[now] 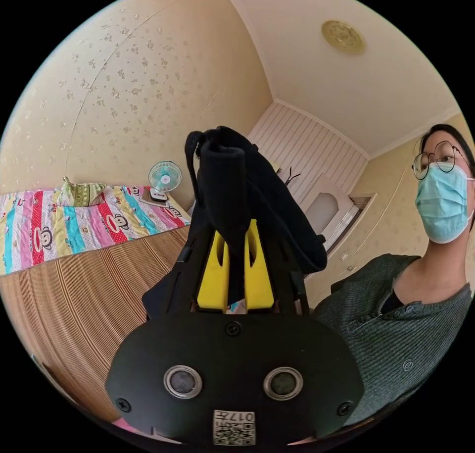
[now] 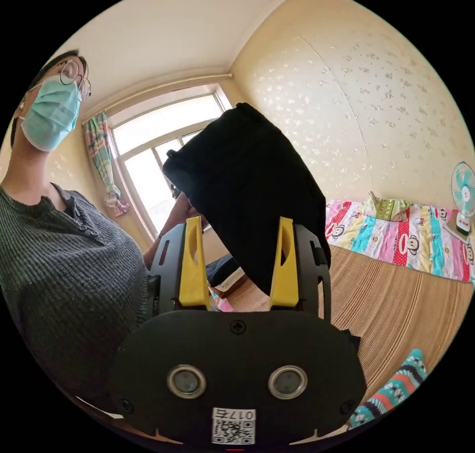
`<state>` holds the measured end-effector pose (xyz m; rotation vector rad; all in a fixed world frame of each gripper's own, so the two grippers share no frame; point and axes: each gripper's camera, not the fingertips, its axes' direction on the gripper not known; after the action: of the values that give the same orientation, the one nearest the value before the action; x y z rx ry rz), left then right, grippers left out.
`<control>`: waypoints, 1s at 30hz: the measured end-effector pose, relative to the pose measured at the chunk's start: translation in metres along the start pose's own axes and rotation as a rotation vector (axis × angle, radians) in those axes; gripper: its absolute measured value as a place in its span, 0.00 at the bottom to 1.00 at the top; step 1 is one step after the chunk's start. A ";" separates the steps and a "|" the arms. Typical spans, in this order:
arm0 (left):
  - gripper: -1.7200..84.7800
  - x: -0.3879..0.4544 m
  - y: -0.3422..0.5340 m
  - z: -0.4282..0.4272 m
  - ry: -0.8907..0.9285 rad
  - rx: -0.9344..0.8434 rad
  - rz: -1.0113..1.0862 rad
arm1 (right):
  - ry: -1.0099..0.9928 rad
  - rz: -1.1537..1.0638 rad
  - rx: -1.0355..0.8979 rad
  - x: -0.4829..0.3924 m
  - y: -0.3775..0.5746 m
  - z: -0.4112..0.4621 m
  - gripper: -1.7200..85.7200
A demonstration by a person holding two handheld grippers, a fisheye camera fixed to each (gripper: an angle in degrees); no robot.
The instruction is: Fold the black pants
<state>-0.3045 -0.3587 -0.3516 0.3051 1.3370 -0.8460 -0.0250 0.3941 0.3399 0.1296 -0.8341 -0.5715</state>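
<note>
While the black pants [image 1: 247, 190] hang as a soft, matte, bunched mass, the left claw [image 1: 236, 270] has its yellow jaws nearly together and both press on a thick fold of the cloth, which rises above the tips. In the right gripper view, the right claw [image 2: 238, 265] stands wide apart; the pants [image 2: 247, 190] drape above and between the jaws, and the cloth lies against the right-hand jaw only. Below both claws is a bed with a ribbed bamboo mat [image 1: 84, 294] and a striped cartoon sheet [image 1: 74, 225]. Behind the left claw stands a small fan [image 1: 165, 176] against speckled wallpaper. Beside the claws stands a person in a grey ribbed sweater [image 2: 59, 275].
</note>
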 end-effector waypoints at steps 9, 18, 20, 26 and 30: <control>0.07 0.040 -0.035 0.002 0.093 0.082 -0.008 | 0.809 -0.250 0.081 -0.122 -0.016 0.058 0.14; 0.08 0.042 -0.071 -0.041 0.158 0.011 0.018 | 0.664 -0.130 0.215 -0.090 -0.072 0.009 0.08; 0.08 0.032 -0.086 -0.055 0.177 -0.044 -0.012 | 0.523 -0.079 0.257 -0.075 -0.084 -0.009 0.08; 0.06 0.072 -0.162 -0.127 0.002 0.056 0.204 | 0.346 -0.218 0.361 -0.074 -0.134 -0.056 0.07; 0.06 0.098 -0.233 -0.150 -0.138 0.112 0.323 | 0.270 -0.236 0.328 -0.048 -0.192 -0.071 0.08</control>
<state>-0.5736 -0.4552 -0.4181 0.5257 1.0772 -0.6581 -0.0805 0.2503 0.1972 0.5986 -0.6470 -0.6181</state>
